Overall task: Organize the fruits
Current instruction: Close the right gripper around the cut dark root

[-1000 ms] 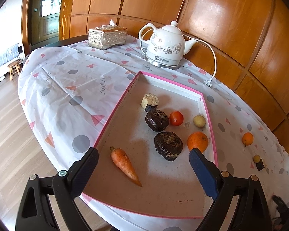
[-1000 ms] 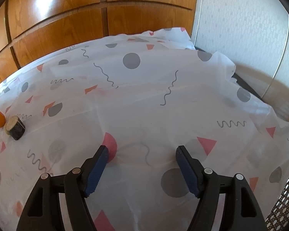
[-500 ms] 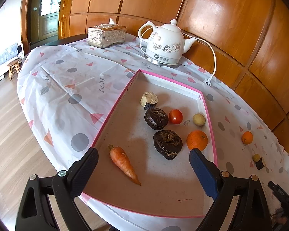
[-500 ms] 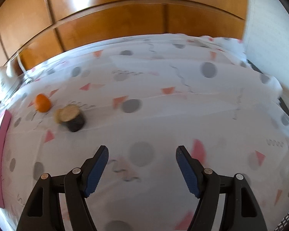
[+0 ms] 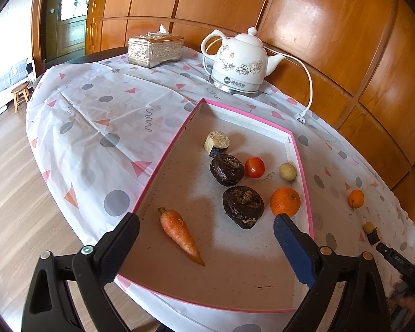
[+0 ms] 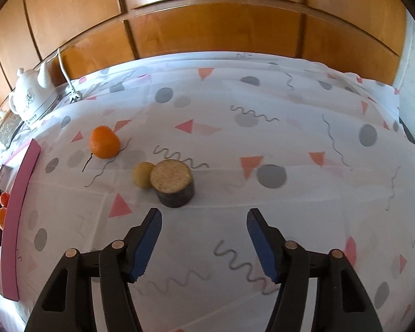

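A round table covered in a white tablecloth printed with grey dots, pink triangles and squiggles stands against wood-panelled walls. In the left wrist view, the left gripper hangs above the near end of a shallow pink-edged tray, its jaws spread wide with nothing between them. Inside the tray lie a carrot nearest the gripper, two dark brown wrinkled fruits one behind the other, a large orange by the right rim, a small red tomato, a small pale yellow round fruit and a cut chunk with a pale top and dark skin towards the far end. Beyond the tray sit a white floral electric kettle with its cord trailing along the wall, and a silver patterned tissue box. In the right wrist view, the right gripper points down at the cloth to the right of the tray; its jaws are about half open and closing, with only bare cloth between them. Just ahead of its left finger stands a second cut chunk with a dark rind, touching a small yellow fruit on its left. A small orange rests a little farther off, between those two and the tray's pink edge.
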Available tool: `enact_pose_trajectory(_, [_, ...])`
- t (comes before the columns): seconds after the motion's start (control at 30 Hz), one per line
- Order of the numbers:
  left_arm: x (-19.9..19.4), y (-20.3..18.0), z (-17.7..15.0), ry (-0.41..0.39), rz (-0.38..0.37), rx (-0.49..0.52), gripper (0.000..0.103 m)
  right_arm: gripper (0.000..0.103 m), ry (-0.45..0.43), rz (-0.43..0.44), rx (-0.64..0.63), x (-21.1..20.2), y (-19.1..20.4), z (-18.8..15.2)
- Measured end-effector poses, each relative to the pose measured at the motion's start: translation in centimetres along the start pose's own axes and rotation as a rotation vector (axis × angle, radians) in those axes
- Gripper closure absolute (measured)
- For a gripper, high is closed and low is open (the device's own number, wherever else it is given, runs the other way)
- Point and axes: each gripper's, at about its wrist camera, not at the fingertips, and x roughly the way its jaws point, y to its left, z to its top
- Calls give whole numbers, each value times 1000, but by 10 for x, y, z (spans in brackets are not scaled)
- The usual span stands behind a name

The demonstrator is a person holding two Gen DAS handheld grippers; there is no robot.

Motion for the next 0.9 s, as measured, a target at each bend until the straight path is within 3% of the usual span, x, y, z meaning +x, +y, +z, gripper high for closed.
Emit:
enact_pose_trajectory(0.3, [-3,7,0,-6,21,-26,3,39,15,10,-32,13,14,11])
enact_pose_trajectory(0.37, [-3,7,0,-5,23,-26,3,43,24,10,-42,17,17,14])
enact_pose_trajectory(0.43, [-3,7,0,-4,26,-25,3,57,34,21,-52,22,19,16])
enact_pose_trajectory(0.53, [-4,8,0,-5,43,-28,3,67,42,35,-71,28,23,18])
enact_pose_trajectory(0.9, [-5,13,-2,0,62,-50,2,67,9,54,-62,9,22,8])
